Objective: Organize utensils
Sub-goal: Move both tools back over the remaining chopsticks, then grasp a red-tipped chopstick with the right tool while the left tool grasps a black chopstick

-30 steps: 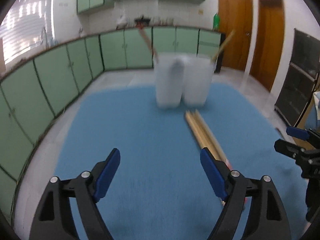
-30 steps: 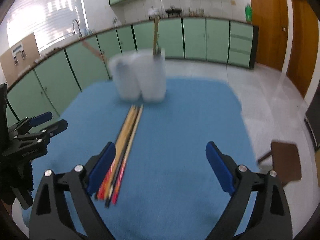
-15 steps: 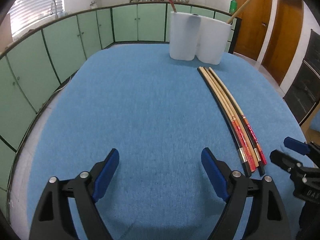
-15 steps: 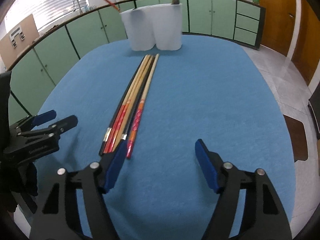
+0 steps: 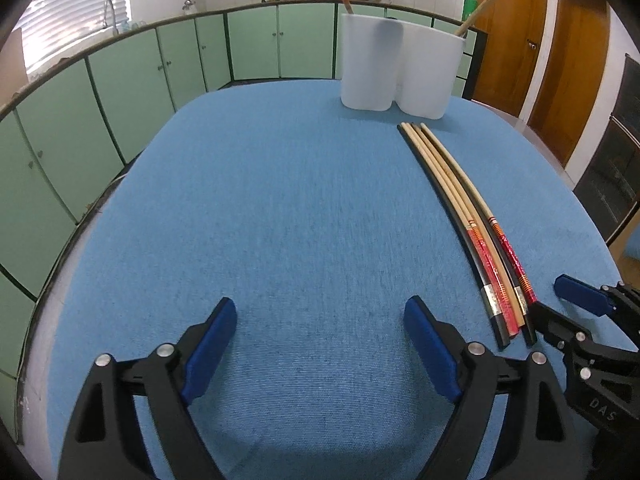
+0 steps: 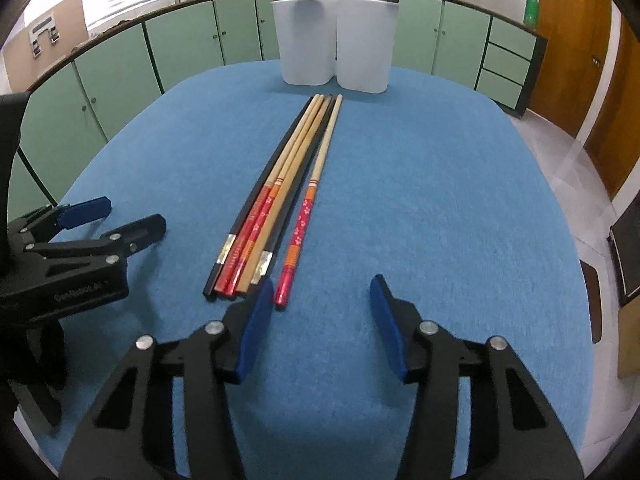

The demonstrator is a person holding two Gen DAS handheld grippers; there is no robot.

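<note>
Nearest to me, my left gripper (image 5: 320,344) hangs low over the blue table cover (image 5: 280,220) with its blue-padded fingers spread wide and nothing between them. My right gripper (image 6: 322,322) is spread too and holds nothing; its left pad (image 6: 256,328) sits just beside the butt ends of the chopsticks (image 6: 280,200), though I cannot tell if it touches them. In the left wrist view the right gripper (image 5: 560,304) shows at the right edge, its tips next to the same ends. The chopsticks lie side by side in a tight bundle on the cloth, black ones and pale wooden ones with red patterned handles, one red-handled stick (image 6: 308,204) lying slightly apart on the right, all pointing away from me. Just past their thin tips stands the white two-compartment holder (image 6: 336,40), with one stick leaning out of each compartment. Behind it run green cabinets (image 6: 180,40) and, to the right, wooden doors (image 5: 560,40).
</note>
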